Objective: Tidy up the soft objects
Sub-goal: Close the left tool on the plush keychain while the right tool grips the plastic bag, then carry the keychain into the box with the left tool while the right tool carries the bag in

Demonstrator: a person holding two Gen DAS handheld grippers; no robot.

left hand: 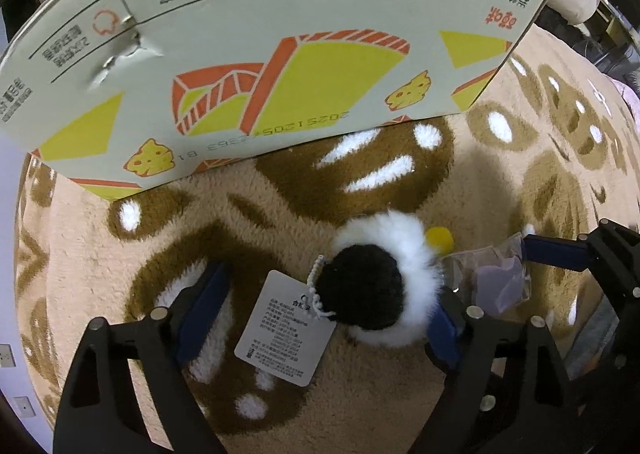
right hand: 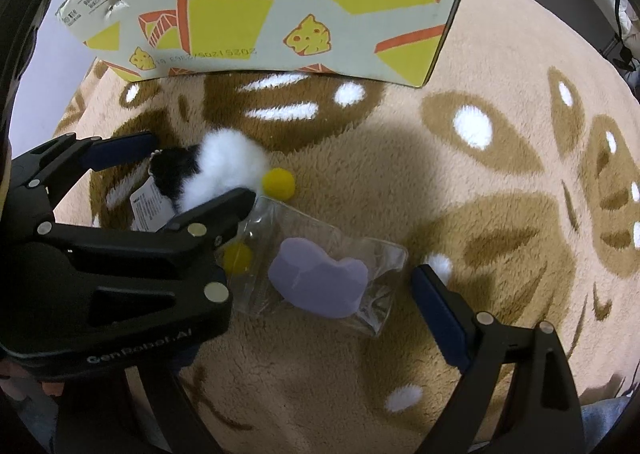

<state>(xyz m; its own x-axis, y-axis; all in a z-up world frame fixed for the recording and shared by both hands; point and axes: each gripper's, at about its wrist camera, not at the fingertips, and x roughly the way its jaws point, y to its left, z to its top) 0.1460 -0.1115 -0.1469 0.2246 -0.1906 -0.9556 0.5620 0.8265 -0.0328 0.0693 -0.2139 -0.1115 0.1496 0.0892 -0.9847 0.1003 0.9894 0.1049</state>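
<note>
A black and white plush toy (left hand: 380, 278) with yellow feet and a paper tag (left hand: 286, 328) lies on the fluffy rug. My left gripper (left hand: 324, 306) is open, its fingers on either side of the plush, not closed on it. The plush also shows in the right wrist view (right hand: 216, 170), with the left gripper (right hand: 188, 170) around it. A purple soft object in a clear bag (right hand: 320, 280) lies right of the plush. My right gripper (right hand: 332, 274) is open, straddling the bag; its left finger is hidden behind the left gripper. The bag also shows in the left wrist view (left hand: 496, 278).
A printed cardboard box (left hand: 260, 54) stands on the rug behind the objects, also in the right wrist view (right hand: 280, 6). The beige and brown patterned rug (right hand: 500, 174) stretches to the right. Furniture and clutter sit beyond the rug's far edge.
</note>
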